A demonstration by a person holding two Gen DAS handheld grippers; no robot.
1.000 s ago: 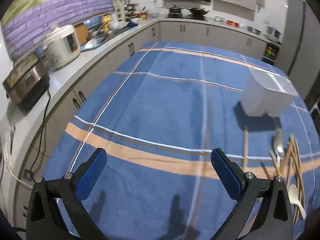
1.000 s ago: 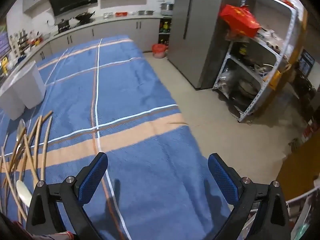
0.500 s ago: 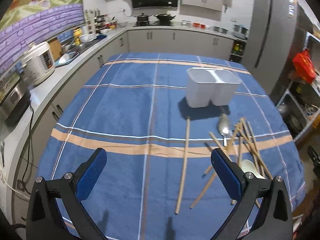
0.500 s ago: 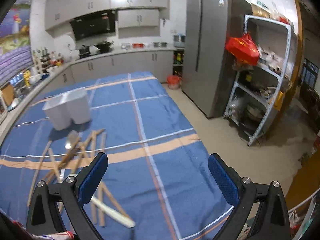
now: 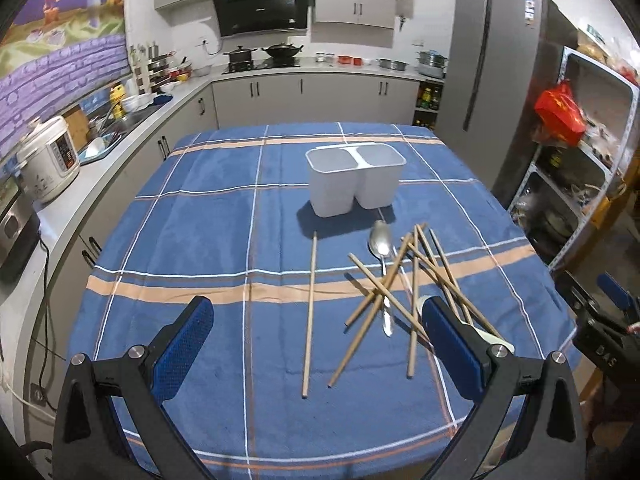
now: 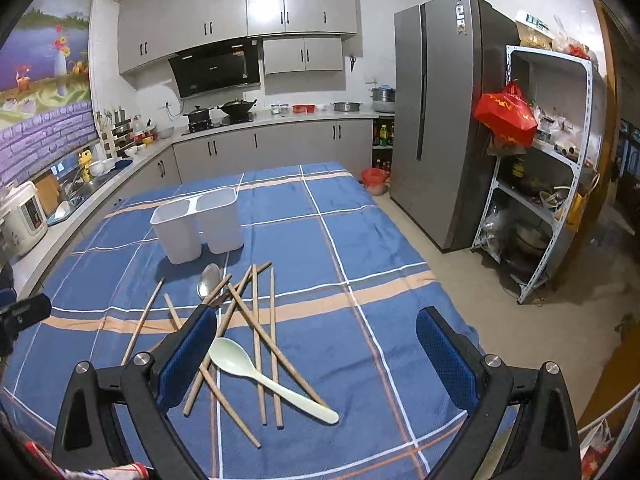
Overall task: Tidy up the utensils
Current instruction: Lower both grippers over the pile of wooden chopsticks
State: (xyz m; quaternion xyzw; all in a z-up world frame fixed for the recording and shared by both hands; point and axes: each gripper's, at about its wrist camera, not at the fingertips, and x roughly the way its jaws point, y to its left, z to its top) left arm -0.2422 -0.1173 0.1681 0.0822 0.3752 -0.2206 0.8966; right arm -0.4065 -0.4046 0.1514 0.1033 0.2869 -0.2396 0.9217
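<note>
Left wrist view: the left gripper [image 5: 318, 342] hangs above the near edge of the table [image 5: 192, 216], tilted down and aimed across the blue checked cloth. Jaws spread wide, nothing between the blue pads [image 5: 184, 344]. The right gripper [image 5: 604, 316] shows at the far right edge of this view, off the table's right side.

White two-compartment holder [image 5: 354, 182] stands upright past the middle of the table; both compartments look bare as far as can be seen. Just in front of it lies a metal spoon [image 5: 381, 252], bowl toward the holder, handle running under a loose crisscross pile of wooden chopsticks [image 5: 416, 280]. One chopstick [image 5: 310, 312] lies apart, to the left of the pile.

Right wrist view: the right gripper [image 6: 316, 354] is held level with the same near edge, pointing over the pile. Jaws fully apart, empty. A pale plastic spoon [image 6: 264, 376] lies on top of the chopsticks [image 6: 256, 328], close beside the left pad, not touching it as far as I can tell. Metal spoon [image 6: 209, 278] and holder [image 6: 198, 224] lie beyond.
</note>
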